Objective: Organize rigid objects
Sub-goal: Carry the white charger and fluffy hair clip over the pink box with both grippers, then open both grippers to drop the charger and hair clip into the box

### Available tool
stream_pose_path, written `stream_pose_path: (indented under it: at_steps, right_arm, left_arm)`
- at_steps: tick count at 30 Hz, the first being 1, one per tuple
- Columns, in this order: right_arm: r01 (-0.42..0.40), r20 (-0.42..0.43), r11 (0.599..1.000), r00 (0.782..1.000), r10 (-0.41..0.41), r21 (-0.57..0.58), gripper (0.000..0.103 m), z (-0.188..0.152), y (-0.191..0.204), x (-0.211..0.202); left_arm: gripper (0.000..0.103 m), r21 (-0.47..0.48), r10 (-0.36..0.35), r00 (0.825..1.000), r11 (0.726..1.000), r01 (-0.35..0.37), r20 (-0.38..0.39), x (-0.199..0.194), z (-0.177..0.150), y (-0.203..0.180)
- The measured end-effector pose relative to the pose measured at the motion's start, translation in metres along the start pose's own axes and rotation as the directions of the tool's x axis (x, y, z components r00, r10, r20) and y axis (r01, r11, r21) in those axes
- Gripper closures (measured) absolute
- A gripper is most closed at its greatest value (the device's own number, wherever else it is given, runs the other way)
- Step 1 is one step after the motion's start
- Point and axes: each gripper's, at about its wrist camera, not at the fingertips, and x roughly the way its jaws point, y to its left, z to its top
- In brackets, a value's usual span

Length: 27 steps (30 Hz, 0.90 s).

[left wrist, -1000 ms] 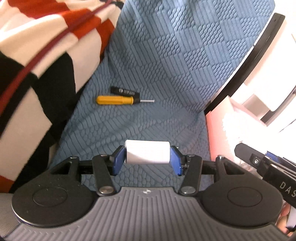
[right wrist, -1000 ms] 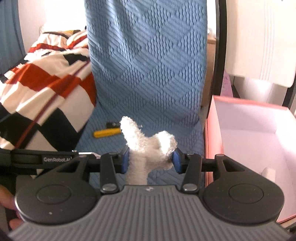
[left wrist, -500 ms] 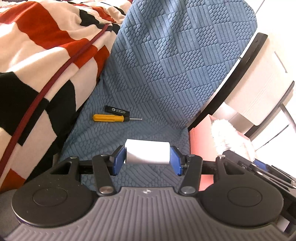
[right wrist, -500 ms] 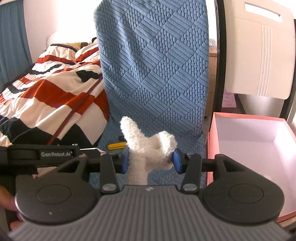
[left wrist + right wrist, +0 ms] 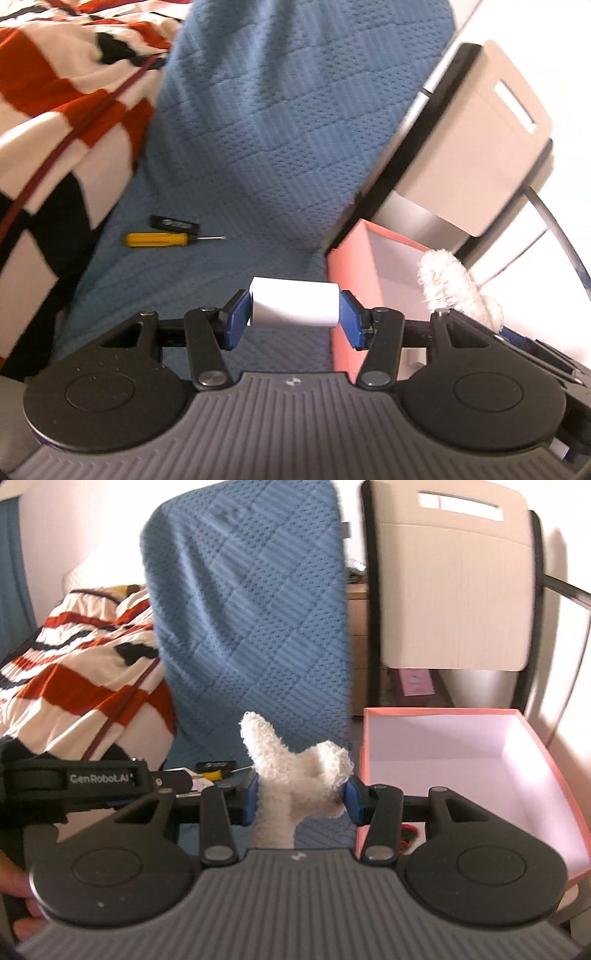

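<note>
Left wrist view. Blue quilted cover [image 5: 266,147] filling centre frame, striped red-white-black bedding [image 5: 55,110] at upper left. Left gripper [image 5: 294,311] at lower centre, jaws closed on a white cylinder [image 5: 294,308], held crosswise and clear of the cover. Yellow screwdriver [image 5: 159,239] lying on the cover at mid left, touching or just beside a small black stick-shaped item [image 5: 173,222] above it. Pink box [image 5: 347,280] at right of centre, open side up, only its near corner visible. White fluffy toy [image 5: 454,284] at right edge, above part of the other tool.

Right wrist view. Same blue cover [image 5: 251,627] draped upright at centre, pale chair back [image 5: 454,590] at upper right. Right gripper [image 5: 301,799] at lower centre, jaws closed on the white fluffy toy [image 5: 295,771], one limb sticking up. Pink box [image 5: 532,734] at right, white interior, mostly bare; something red at its near corner, partly hidden, not identifiable. Left tool body [image 5: 74,779] crossing at mid left; screwdriver tip and black item just visible behind it.

Progress estimate: early to middle. Two items lifted, neither yet in the box. Left to do: deposit both, then collect screwdriver and black item.
</note>
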Motion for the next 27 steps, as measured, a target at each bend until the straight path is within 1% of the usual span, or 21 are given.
stream_pose_path:
  at_steps: [6,8,10,21,24,27]
  right_arm:
    - [0.059,0.021,0.998,0.998,-0.06,0.029,0.054,-0.002,-0.031,-0.013]
    - [0.067,0.028,0.997,0.997,-0.068,0.039,0.054,-0.005,-0.042,-0.019]
    - [0.092,0.023,0.995,0.995,-0.093,0.046,0.054,-0.009,-0.053,-0.023]
    - [0.143,0.022,0.982,0.989,-0.146,0.126,0.054,-0.024,-0.103,-0.035]
    - [0.167,0.017,0.975,0.985,-0.172,0.147,0.054,-0.027,-0.117,-0.035]
    - [0.174,0.013,0.969,0.984,-0.179,0.175,0.054,-0.03,-0.131,-0.034]
  left_arm:
    - [0.045,0.044,-0.065,0.998,0.997,0.066,-0.014,0.012,-0.007,-0.04]
    - [0.045,0.057,-0.09,0.996,0.994,0.091,-0.026,0.016,-0.009,-0.054]
    - [0.045,0.071,-0.113,0.993,0.991,0.116,-0.04,0.019,-0.012,-0.066]
    - [0.045,0.124,-0.151,0.984,0.979,0.161,-0.091,0.034,-0.024,-0.11]
    - [0.045,0.142,-0.155,0.982,0.975,0.169,-0.104,0.041,-0.028,-0.124]
    - [0.045,0.153,-0.154,0.981,0.973,0.171,-0.121,0.05,-0.032,-0.134]
